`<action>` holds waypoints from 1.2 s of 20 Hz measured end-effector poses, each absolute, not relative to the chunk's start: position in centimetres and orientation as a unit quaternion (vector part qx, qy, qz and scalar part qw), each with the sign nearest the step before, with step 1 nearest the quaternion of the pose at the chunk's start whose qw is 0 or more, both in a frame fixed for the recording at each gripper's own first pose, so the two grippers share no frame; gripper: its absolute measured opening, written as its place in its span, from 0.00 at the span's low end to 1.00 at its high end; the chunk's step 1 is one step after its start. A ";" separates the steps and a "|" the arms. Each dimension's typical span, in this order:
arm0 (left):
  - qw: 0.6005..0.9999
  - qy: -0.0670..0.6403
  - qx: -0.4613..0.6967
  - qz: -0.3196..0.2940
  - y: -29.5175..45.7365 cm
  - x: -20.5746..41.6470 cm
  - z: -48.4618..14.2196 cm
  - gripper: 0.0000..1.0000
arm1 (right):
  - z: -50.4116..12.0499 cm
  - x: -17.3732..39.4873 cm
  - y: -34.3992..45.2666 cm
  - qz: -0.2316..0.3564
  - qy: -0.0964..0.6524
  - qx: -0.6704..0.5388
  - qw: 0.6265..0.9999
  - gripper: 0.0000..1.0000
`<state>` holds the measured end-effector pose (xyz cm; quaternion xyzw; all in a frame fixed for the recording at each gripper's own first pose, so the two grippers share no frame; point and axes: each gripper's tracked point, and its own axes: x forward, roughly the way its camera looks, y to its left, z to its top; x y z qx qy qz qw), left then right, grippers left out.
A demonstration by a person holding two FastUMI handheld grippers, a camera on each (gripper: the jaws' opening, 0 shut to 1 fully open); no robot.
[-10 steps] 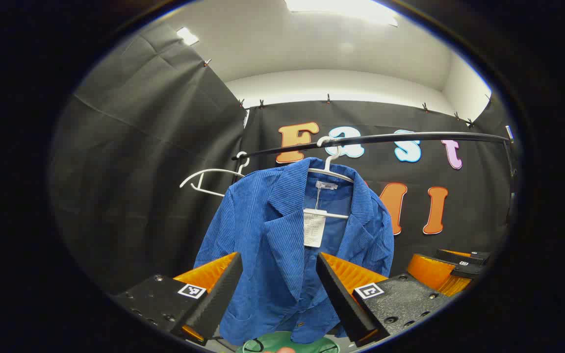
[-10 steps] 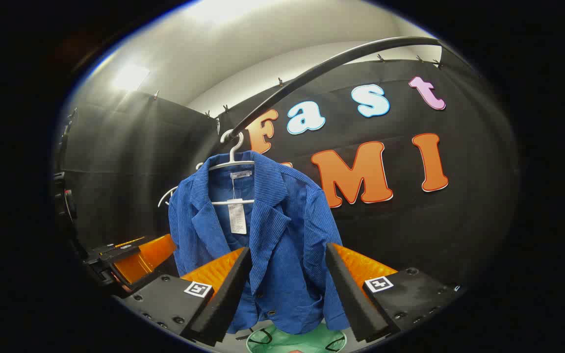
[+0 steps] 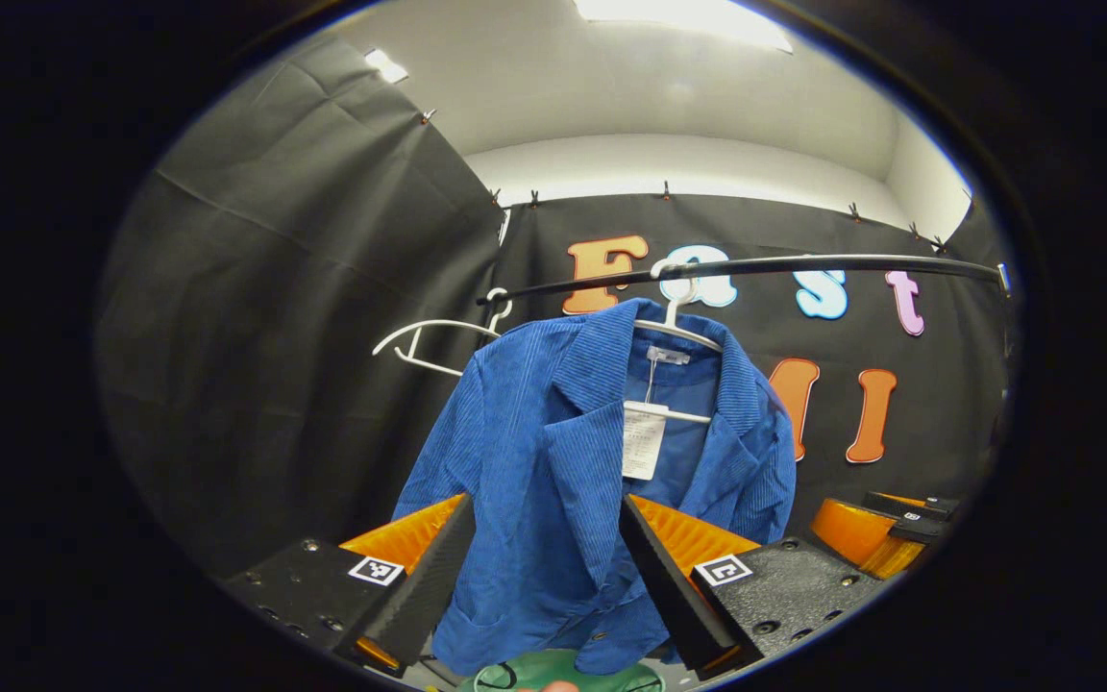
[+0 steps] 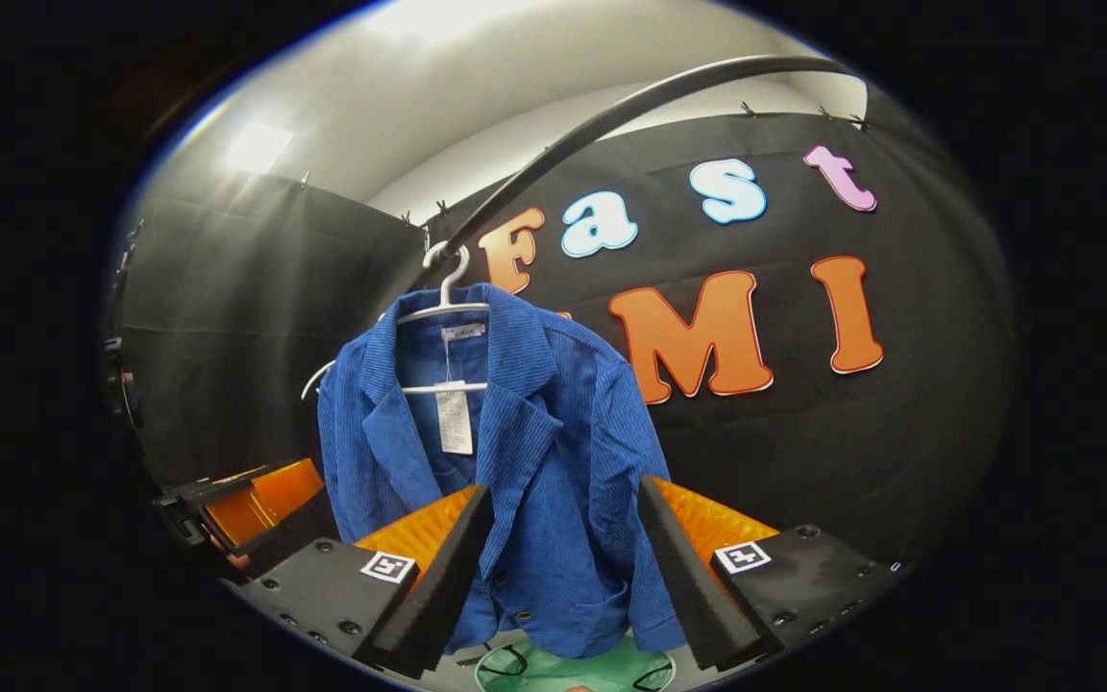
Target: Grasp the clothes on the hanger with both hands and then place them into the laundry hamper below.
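Note:
A blue corduroy jacket [image 3: 553, 461] [image 4: 534, 452] hangs on a white hanger [image 3: 678, 322] [image 4: 443, 293] from a dark rail [image 3: 803, 266] [image 4: 611, 120], a paper tag dangling at its collar. My left gripper [image 3: 544, 577] is open, its fingers framing the jacket's lower front without touching it. My right gripper [image 4: 563, 577] is open too, in front of the jacket's lower right side. The green hamper [image 3: 563, 671] [image 4: 578, 668] sits below the jacket hem. The right gripper [image 3: 875, 538] appears low on the right in the left gripper view; the left gripper [image 4: 246, 505] appears low on the left in the right gripper view.
An empty white hanger [image 3: 433, 341] hangs on the rail to the left of the jacket. Black cloth walls close the booth behind and to the left. A fingertip [image 3: 553, 686] peeks in at the bottom edge.
Both grippers have shifted slightly: the jacket sits a bit further right in the left gripper view and a bit further left in the right gripper view. Both grippers stay open.

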<state>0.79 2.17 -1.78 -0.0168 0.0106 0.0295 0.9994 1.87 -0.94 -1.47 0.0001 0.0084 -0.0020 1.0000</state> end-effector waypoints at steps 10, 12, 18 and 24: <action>0.999 0.008 0.004 0.043 4.3 3.8 -2.5 0.92 | -3.9 6.1 -1.4 0.002 0.025 0.008 1.000 0.98; 0.999 0.010 -0.001 0.041 4.4 4.3 -2.8 0.92 | -4.4 7.1 -0.9 0.008 0.030 0.004 1.000 0.98; 0.999 0.023 -0.002 0.048 5.4 4.8 -4.0 0.95 | -5.9 11.0 2.2 0.032 0.051 0.014 0.998 0.98; 0.997 0.026 0.003 0.074 7.2 4.0 -4.3 0.92 | -7.8 14.5 5.1 0.049 0.063 0.024 0.997 0.98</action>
